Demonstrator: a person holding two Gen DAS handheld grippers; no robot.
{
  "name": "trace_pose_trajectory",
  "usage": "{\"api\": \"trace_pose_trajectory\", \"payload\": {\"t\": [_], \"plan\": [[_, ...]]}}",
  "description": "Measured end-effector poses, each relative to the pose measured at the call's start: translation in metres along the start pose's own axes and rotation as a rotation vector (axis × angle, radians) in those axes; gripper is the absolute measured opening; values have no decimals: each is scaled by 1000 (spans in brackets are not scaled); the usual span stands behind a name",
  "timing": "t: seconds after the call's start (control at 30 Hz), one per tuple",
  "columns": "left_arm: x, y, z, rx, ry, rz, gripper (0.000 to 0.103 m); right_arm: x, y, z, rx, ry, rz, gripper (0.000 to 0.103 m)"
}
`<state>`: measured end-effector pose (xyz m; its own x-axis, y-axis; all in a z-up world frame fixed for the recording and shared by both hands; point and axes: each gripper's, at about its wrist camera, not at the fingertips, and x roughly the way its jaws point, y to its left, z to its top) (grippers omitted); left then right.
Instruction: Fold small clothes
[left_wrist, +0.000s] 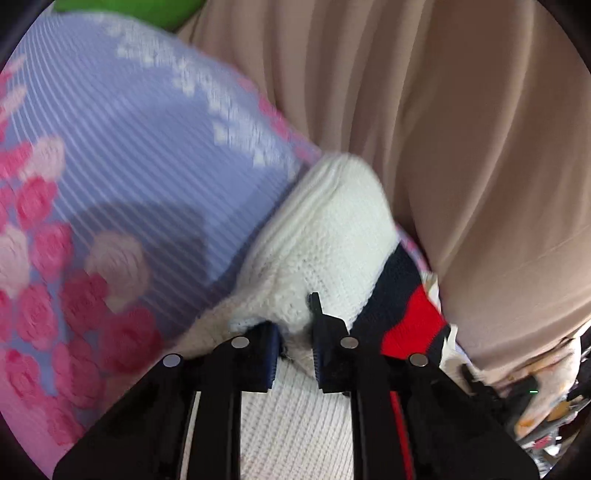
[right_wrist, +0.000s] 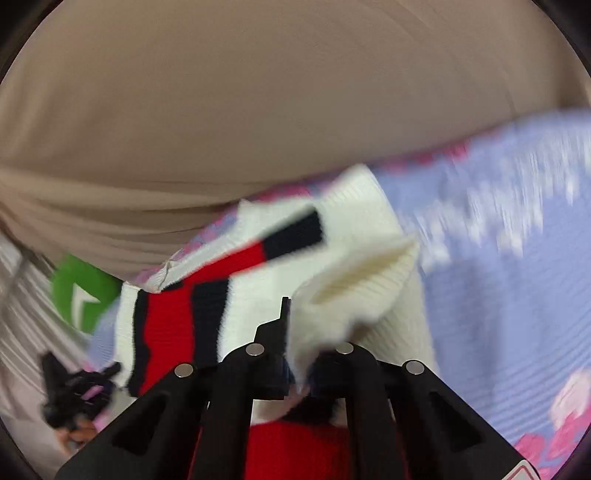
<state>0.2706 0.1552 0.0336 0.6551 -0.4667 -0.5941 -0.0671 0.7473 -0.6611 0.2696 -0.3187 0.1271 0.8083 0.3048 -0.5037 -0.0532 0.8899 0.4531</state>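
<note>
A small white knit sweater (left_wrist: 325, 236) with navy and red stripes (left_wrist: 410, 317) lies on a lilac bedspread with pink roses (left_wrist: 122, 155). My left gripper (left_wrist: 295, 332) is shut on a bunched white fold of it. In the right wrist view the same sweater (right_wrist: 354, 229) shows its red and navy stripes (right_wrist: 170, 317) to the left. My right gripper (right_wrist: 299, 354) is shut on a white ribbed edge of the sweater, lifted a little. Both views are motion-blurred.
A person in beige clothing (left_wrist: 461, 129) stands close behind the bed edge and also fills the top of the right wrist view (right_wrist: 258, 110). A green object (right_wrist: 81, 291) lies at the left, and a green shape (left_wrist: 129, 11) at the top. Other patterned items (left_wrist: 546, 398) lie at the right.
</note>
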Motion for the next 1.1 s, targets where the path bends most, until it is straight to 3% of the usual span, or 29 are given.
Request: {"api": "trace_pose_trajectory", "payload": {"t": [0.03, 0.07, 0.1, 0.13, 0.17, 0.23, 0.27, 0.3, 0.33, 0.37, 0.43, 0.53, 0.57, 0.6, 0.63, 0.73, 0.8, 0.9, 1.03, 1.07, 1.1], "plan": [[-12, -1, 1, 11, -46, -6, 11, -19, 22, 6, -64, -60, 114, 8], [-29, -1, 1, 26, -111, -16, 11, -51, 46, 10, -141, -155, 306, 7], [-38, 1, 4, 38, -156, -20, 10, -70, 53, 10, -173, -212, 420, 7], [-49, 1, 1, 56, -208, -4, 10, -79, 49, 12, -162, -242, 501, 5], [-52, 2, -1, 70, -228, 12, 10, -68, 31, 13, -89, -213, 505, 5], [-41, 6, -7, 104, -195, 58, 10, -18, -13, 8, 34, -70, 280, 5], [-32, 9, -9, 104, -165, 86, 10, 18, -45, -3, 88, 52, 53, 5], [-18, 11, -12, 101, -124, 106, 11, 38, -66, -14, 125, 137, -67, 5], [-4, 8, -12, 90, -84, 109, 12, 46, -85, -25, 178, 170, -78, 5], [4, 12, -16, 77, -53, 106, 12, 40, -93, -28, 208, 136, -27, 4], [-2, 11, -18, 99, -86, 94, 13, 21, -97, -29, 233, 113, -50, 6], [-2, 14, -18, 90, -82, 80, 13, -9, -94, -29, 227, 41, -220, 14], [-5, 15, -18, 83, -85, 75, 13, -19, -83, -28, 206, -1, -278, 23], [-3, 15, -20, 85, -86, 78, 13, -23, -69, -25, 159, -25, -284, 24], [-4, 14, -22, 89, -91, 83, 13, -22, -49, -20, 96, -25, -236, 25], [-3, 17, -31, 103, -99, 98, 14, 10, 21, -12, -68, 75, 8, 50], [-5, 17, -33, 109, -99, 100, 14, 42, 66, -11, -173, 121, 104, 51], [-4, 22, -31, 105, -97, 89, 14, 90, 120, -16, -296, 188, 122, 51], [14, 13, -30, 107, -98, 89, 14, 151, 158, -25, -369, 259, 110, 52], [13, 13, -31, 109, -98, 89, 14, 166, 169, -26, -383, 276, 90, 44], [11, 14, -30, 108, -99, 90, 14, 176, 173, -27, -400, 287, 78, 25]]}}
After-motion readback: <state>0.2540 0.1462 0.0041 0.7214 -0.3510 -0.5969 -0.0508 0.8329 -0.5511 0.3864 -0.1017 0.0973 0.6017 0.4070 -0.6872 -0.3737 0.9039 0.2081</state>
